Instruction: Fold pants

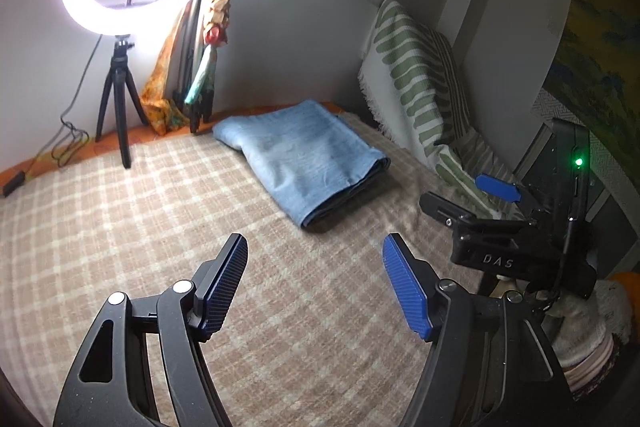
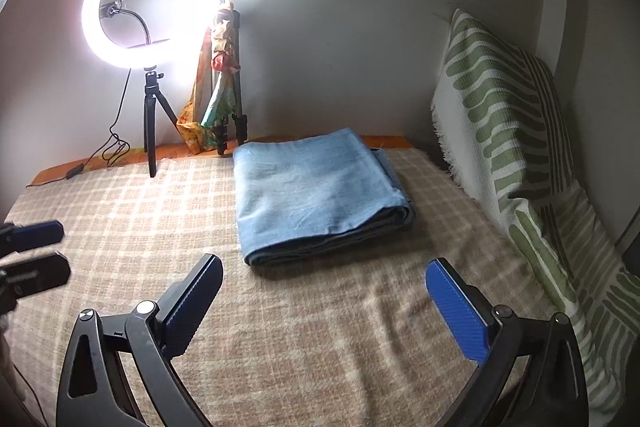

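The light blue pants [image 1: 308, 159] lie folded into a compact rectangle on the beige checked blanket [image 1: 160, 211], toward the far side; they also show in the right wrist view [image 2: 320, 195]. My left gripper [image 1: 316, 247] is open and empty, held over the blanket a short way in front of the pants. My right gripper [image 2: 324, 271] is open and empty, just in front of the folded edge. The right gripper [image 1: 472, 195] shows at the right of the left wrist view, and the left gripper [image 2: 36, 251] at the left edge of the right wrist view.
A lit ring light on a black tripod [image 2: 152, 3] stands at the far left, its cable [image 2: 112, 147] trailing on the orange edge. A folded tripod with a colourful cloth [image 2: 224, 83] leans on the wall. Green-striped pillows [image 2: 504, 107] line the right side.
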### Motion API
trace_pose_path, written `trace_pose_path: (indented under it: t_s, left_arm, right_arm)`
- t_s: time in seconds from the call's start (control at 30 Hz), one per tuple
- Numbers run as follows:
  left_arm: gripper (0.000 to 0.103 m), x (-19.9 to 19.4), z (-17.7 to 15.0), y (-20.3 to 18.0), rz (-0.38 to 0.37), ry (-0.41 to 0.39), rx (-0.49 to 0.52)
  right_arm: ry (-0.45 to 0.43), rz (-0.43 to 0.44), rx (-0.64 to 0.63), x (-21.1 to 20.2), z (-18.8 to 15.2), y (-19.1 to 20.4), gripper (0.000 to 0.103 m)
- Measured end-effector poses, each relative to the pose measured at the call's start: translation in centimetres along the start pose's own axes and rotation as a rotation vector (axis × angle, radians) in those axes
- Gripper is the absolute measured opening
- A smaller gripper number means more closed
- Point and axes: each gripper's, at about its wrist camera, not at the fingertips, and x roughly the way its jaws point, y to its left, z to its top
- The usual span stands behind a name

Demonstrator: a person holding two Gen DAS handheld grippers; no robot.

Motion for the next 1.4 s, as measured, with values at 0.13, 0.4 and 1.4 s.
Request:
trace_pose_path:
  t_s: [0.13, 0.4, 1.4]
  left_arm:
    - [0.080, -0.4, -0.1, -0.3, 0.017, -0.032, 0.021]
    - [0.083, -0.7, -0.4, -0.1, 0.067, -0.052, 0.052]
    - [0.083, -1.4, -0.2, 0.5, 0.154, -0.041, 0.033]
  right_arm:
    - [-0.009, 0.011, 0.021, -0.2, -0.1, -0.1, 0.103]
    - [-0.048, 0.003, -0.007, -1.3, 0.3, 0.7, 0.103]
    - [-0.068, 0.009, 0.019, -1.8, 0.5, 1.3, 0.103]
